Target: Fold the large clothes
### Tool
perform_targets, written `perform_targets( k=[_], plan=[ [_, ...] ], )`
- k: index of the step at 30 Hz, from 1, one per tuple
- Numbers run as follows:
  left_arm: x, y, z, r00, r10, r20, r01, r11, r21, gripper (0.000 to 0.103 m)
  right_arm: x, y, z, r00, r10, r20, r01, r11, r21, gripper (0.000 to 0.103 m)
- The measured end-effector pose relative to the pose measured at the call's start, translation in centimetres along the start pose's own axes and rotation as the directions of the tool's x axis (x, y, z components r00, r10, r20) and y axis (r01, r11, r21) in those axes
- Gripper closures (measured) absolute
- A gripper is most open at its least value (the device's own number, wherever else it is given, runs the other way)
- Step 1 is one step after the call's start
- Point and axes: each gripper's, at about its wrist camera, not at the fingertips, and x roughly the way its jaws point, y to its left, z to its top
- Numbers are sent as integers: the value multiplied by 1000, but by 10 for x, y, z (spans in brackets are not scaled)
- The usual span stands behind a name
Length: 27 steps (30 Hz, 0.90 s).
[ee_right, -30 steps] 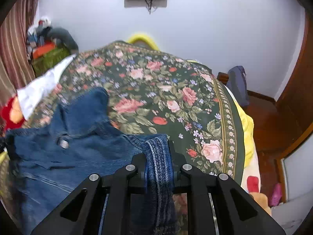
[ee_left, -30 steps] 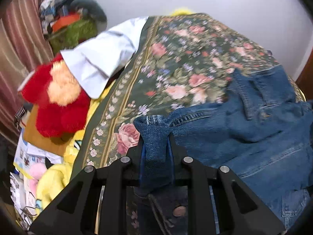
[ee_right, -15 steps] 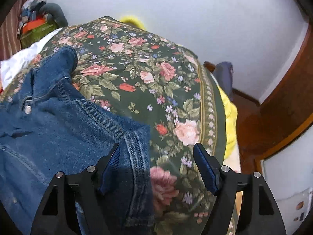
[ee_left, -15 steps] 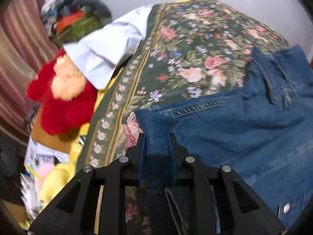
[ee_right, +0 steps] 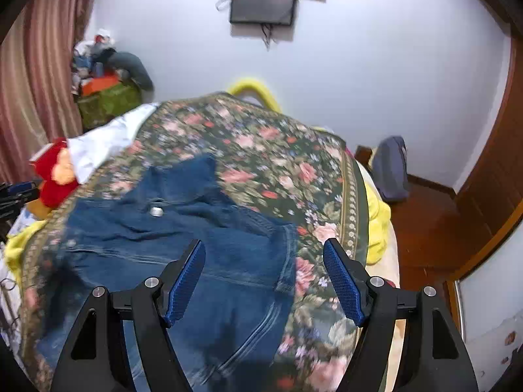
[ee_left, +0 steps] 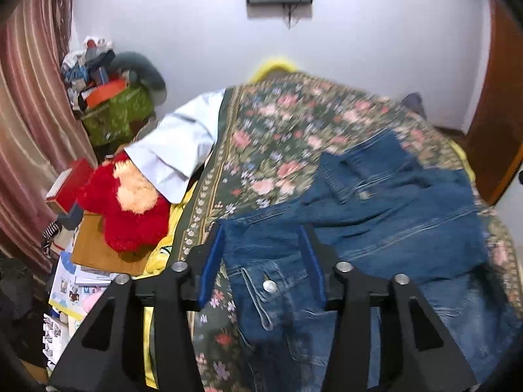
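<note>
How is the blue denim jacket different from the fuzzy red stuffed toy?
The blue denim jacket lies spread flat on top of the flowery bedspread; the fuzzy red stuffed toy sits bunched up beside the bed. The jacket is smooth denim with metal buttons; the toy is shaggy, with a peach patch. The jacket looks wider than the toy. Both are soft things.

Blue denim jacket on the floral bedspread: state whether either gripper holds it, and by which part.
Nothing is held. The blue denim jacket lies free on the floral bedspread. The right gripper stands open above it; the left gripper is opening, its pads clear of the denim.
</note>
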Motion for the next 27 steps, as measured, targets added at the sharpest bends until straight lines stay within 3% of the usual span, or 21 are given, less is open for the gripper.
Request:
perform_targets(
  k=[2,5,7,12,20,27],
  plan=[
    [-26,-3,-4,999,-26,37,26,1000,-7,45,-26,8,-3,1000,19,21,-19,1000,-7,29],
    [-61,-6,-16,995,-57,76,58,998,-14,40,-61,17,-10,998,50,43,-50,999,0,18],
    [-73,-6,-24,994,-70,88,72,997,-22,30,-82,22,-19,995,73,64,-74,997,14,10],
    [-94,-10,-60,992,-94,82,95,995,-6,22,-113,29,-45,992,104,67,-106,994,37,1],
    [-70,1,-140,987,-116,-112,110,992,-65,19,-110,21,-105,990,121,-70,-111,986,126,0],
    [-34,23,-215,944,-130,-303,76,980,-185,19,-68,13,-172,930,213,-299,-139,958,250,0]
  ],
)
